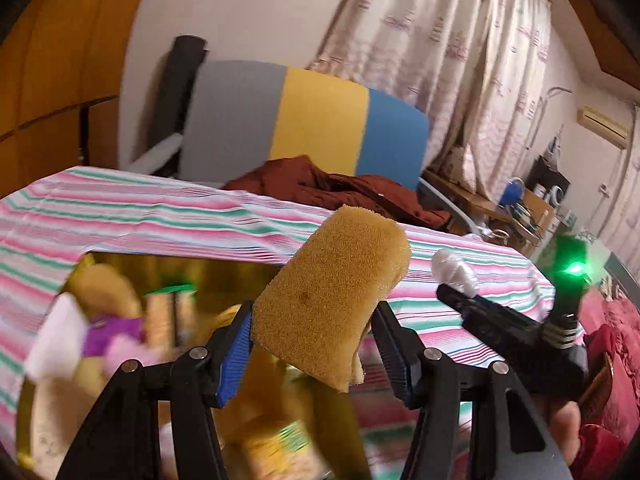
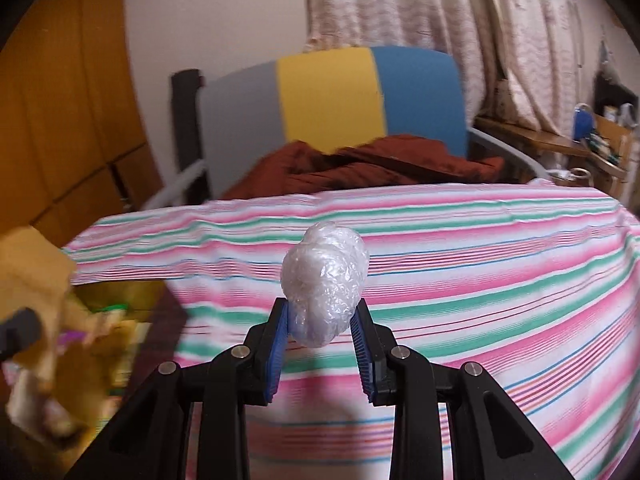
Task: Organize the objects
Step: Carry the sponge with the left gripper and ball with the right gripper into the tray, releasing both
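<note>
Above the striped cloth [image 2: 480, 264], left gripper [image 1: 316, 344] clamps sponge [image 1: 332, 296] (right gripper [image 2: 320, 344] clamps plastic wad [image 2: 324, 280])

A grey, yellow and blue chair back [image 2: 332, 100] stands centre frame before a pale wall [image 2: 216, 12]; patterned curtains [image 2: 460, 20] hang upper right, wooden panelling [image 2: 60, 120] left.

Two grippers: left gripper [image 1: 314, 344] closed on one yellow sponge [image 1: 332, 296], right gripper [image 2: 320, 344] closed on one white ball of crumpled plastic wrap [image 2: 325, 282]. One striped tablecloth [image 2: 480, 280], one gold box [image 1: 168, 264] packed with blurred things too smeared to count. Behind, one chair [image 2: 332, 96] banded grey, yellow and blue, one rust-brown garment [image 2: 360, 168], one blue mug [image 2: 583, 120].
</note>
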The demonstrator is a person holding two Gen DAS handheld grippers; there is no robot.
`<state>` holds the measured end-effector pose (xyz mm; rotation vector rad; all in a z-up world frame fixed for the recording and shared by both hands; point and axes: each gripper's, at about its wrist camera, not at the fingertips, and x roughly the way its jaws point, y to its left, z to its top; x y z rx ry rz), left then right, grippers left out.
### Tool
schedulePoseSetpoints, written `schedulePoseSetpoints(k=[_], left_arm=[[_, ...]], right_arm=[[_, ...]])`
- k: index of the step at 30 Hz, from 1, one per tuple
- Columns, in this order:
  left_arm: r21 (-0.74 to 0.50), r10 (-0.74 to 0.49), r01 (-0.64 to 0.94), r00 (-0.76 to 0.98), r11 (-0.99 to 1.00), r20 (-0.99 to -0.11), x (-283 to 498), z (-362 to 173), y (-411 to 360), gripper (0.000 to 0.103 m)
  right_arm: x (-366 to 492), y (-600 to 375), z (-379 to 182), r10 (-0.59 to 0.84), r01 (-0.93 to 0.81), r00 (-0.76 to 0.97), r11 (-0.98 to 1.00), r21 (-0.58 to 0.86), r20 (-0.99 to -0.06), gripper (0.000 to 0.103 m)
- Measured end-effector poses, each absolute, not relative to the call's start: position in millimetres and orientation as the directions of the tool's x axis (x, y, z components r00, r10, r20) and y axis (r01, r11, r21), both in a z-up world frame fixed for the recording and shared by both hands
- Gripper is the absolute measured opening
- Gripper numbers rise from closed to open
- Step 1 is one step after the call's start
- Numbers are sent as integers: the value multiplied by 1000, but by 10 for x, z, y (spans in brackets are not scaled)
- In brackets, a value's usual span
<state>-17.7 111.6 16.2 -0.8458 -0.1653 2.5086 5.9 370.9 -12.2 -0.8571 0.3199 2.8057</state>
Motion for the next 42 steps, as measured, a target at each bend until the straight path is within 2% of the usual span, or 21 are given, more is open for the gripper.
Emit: schedulePoseSetpoints(k=[6,12,22,28,31,35,38,42], left_arm=[[-246,420,-341,-716,-907,-557,-55,61,687,59],[-243,358,-263,-713,-934,-603,-13,-133,328,59],[-263,346,-230,-712,-937,-611,-48,-221,131,60],[-280,336,-202,-718,-939,-610,-206,-170,68,60],[-266,330,-205,-717,-942,-614,-294,-121,111,63],[-259,354,-243,-696,-935,-625,-398,-87,224,64],[-255,360,-254,-676,-933,-644,-457,-94,304,71],[-234,346,-256,-672,-938,-655,-425,-107,371,73]], right_arm=[[152,3228,24,-4,-124,-837,-973,197,-547,32],[218,2775,10,-124,-15,-812,-972,233,-571,32],[408,2246,-149,-261,88,-739,-951,295,-622,33],[629,2048,-197,-349,174,-701,-929,325,-622,34],[643,1896,-257,-387,218,-668,-918,331,-635,35],[632,1774,-332,-409,244,-636,-911,332,-654,44],[645,1760,-350,-413,246,-629,-910,335,-658,62],[653,1803,-346,-403,236,-640,-913,332,-655,66]])
